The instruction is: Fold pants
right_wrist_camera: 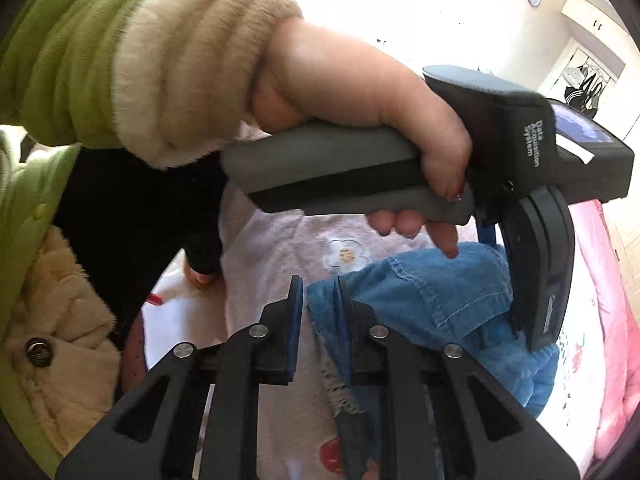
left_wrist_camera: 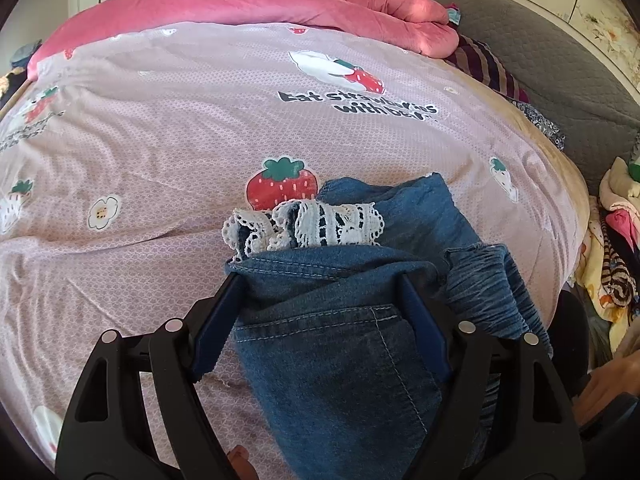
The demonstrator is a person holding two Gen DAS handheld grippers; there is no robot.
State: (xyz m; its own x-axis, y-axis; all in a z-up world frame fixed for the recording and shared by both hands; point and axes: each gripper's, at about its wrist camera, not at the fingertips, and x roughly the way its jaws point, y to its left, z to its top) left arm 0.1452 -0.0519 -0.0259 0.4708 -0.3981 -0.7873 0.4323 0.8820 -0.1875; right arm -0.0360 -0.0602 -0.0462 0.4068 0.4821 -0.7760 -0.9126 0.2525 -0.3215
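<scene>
Left wrist view: at the bottom, the left tool [left_wrist_camera: 319, 277] stands spread wide, its pads on either side of the folded denim pants [left_wrist_camera: 340, 340]. Only the pad tips seem to touch the cloth, and no squeeze can be made out. The pants lie on the bed sheet [left_wrist_camera: 160, 140], their long axis running from the bottom edge up to mid-frame, lace hems [left_wrist_camera: 304, 224] at the far end and a gathered band [left_wrist_camera: 492, 280] to the right. Their near end is cut off by the frame. Beyond lie a pink blanket [left_wrist_camera: 280, 4] and, at far right, a clothes pile [left_wrist_camera: 616, 248].

Only the right wrist view shows the right tool [right_wrist_camera: 318, 280]: nearly pressed together, with a narrow gap at the pants' frayed edge and nothing pinched. Above it, a hand [right_wrist_camera: 360, 92] in a fleecy sleeve [right_wrist_camera: 192, 60] holds the left tool, whose tips are hidden behind the denim.
</scene>
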